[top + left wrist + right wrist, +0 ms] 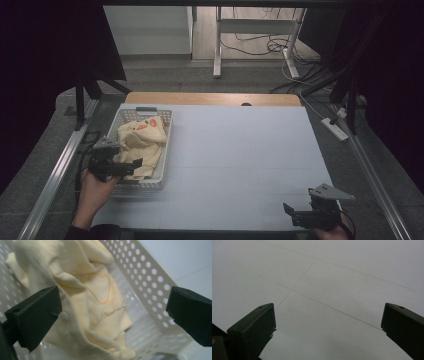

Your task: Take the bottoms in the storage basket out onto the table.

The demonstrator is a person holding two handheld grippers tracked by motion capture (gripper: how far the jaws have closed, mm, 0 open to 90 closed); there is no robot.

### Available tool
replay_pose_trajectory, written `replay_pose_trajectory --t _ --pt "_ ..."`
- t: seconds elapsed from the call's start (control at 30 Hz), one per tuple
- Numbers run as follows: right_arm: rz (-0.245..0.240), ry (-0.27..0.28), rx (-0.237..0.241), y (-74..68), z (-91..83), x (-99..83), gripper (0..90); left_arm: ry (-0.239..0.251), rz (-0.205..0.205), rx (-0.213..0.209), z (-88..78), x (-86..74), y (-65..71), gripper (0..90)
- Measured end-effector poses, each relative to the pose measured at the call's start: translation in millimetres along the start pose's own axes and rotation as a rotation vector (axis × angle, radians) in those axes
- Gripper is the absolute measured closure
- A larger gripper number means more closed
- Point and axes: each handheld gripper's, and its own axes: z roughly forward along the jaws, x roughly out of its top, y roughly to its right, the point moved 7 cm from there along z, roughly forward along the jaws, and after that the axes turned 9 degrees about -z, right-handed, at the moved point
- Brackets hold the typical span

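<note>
A crumpled pale yellow cloth (142, 142) with orange marks lies in a white perforated basket (166, 124) at the table's left. My left gripper (131, 166) hovers over the basket's near end, open, jaws on either side of the cloth (95, 302) without closing on it. In the left gripper view the basket wall (150, 277) runs along the right. My right gripper (289, 212) is at the table's near right corner, open, over bare white surface (324, 290) with nothing between its jaws.
The white table top (240, 155) stretches between basket and right gripper. Metal rails (55, 170) run along both table sides. Cables and a power strip (335, 127) lie on the floor beyond the right edge; a desk frame (217, 45) stands farther back.
</note>
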Motion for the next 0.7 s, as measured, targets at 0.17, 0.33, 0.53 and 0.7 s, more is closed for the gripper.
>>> replay_pose_trajectory --t 0.17,0.33,0.53,0.7 --pt "0.001 0.000 0.003 -0.1 0.3 0.1 0.0 -0.013 -0.025 0.000 4.2 7.3 -10.1 0.0" --pt "0.000 -0.002 0.003 -0.2 0.3 0.0 0.0 -0.033 -0.042 0.007 10.7 14.5 -17.0 0.0" --pt "-0.001 -0.002 0.005 -0.3 0.5 0.0 0.0 -0.062 -0.063 0.014 20.7 23.1 -23.0 0.0" --pt "-0.003 -0.002 0.006 -0.4 0.4 0.0 0.0 -0.085 -0.080 0.031 29.6 30.1 -27.5 0.0"
